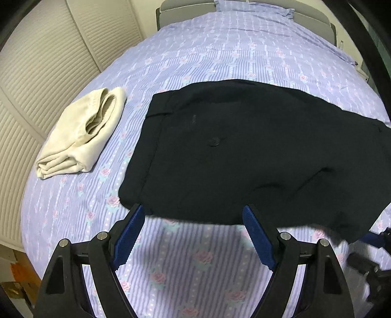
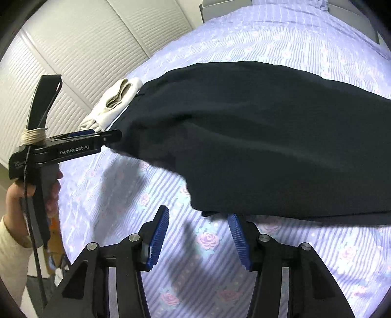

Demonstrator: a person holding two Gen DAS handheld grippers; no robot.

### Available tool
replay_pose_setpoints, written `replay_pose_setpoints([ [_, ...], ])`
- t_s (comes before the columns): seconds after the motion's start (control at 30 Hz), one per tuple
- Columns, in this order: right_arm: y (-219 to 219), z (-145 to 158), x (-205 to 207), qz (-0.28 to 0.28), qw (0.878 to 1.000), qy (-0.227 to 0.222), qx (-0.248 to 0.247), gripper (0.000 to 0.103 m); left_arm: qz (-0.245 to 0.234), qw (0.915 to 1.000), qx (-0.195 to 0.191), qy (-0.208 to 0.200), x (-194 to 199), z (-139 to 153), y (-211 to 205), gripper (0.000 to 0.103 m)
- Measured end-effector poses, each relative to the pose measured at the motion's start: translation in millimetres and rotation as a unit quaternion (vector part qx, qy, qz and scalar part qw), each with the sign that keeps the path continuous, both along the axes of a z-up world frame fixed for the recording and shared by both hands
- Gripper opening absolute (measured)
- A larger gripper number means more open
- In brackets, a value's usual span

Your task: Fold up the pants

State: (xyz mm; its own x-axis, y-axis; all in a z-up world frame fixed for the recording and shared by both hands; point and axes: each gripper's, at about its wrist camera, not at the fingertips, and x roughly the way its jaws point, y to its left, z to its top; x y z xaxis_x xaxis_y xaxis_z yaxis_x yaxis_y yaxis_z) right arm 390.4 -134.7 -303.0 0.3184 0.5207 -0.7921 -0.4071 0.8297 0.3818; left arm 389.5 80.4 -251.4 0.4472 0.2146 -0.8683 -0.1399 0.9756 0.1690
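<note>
Black pants [image 1: 232,151] lie spread across the bed, waistband to the left; they also fill the right wrist view [image 2: 268,137]. My left gripper [image 1: 193,212] is open and empty, its blue pads at the pants' near edge. It shows from the side in the right wrist view [image 2: 114,137], its tips at the pants' left corner. My right gripper [image 2: 199,215] is open and empty, its right pad just under the pants' near edge. Part of it shows at the right edge of the left wrist view [image 1: 376,238].
The bed has a lilac striped cover with roses [image 1: 190,264]. Folded cream pants [image 1: 83,132] lie left of the black pants, near the bed's left edge. White louvred doors [image 1: 36,73] stand on the left. A grey headboard [image 1: 185,7] is at the far end.
</note>
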Motion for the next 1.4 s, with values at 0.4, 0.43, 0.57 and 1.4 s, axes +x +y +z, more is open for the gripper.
replay_pose_setpoints([
  [0.4, 20, -17, 30, -0.068, 0.997, -0.004, 0.022, 0.048, 0.104, 0.9943, -0.023, -0.004, -13, -12, 56, 0.082],
  [0.43, 16, -19, 31, -0.083, 0.996, 0.008, 0.024, 0.035, 0.114, 0.9931, -0.029, -0.003, -15, -13, 61, 0.082],
  [0.57, 10, -16, 27, -0.111, 0.993, 0.013, 0.031, 0.020, 0.131, 0.9902, -0.048, -0.002, -25, -19, 75, 0.082],
  [1.4, 60, 44, 7, -0.139, 0.984, -0.078, -0.076, 0.045, -0.021, 0.9950, -0.089, -0.040, 34, -6, 61, 0.087],
])
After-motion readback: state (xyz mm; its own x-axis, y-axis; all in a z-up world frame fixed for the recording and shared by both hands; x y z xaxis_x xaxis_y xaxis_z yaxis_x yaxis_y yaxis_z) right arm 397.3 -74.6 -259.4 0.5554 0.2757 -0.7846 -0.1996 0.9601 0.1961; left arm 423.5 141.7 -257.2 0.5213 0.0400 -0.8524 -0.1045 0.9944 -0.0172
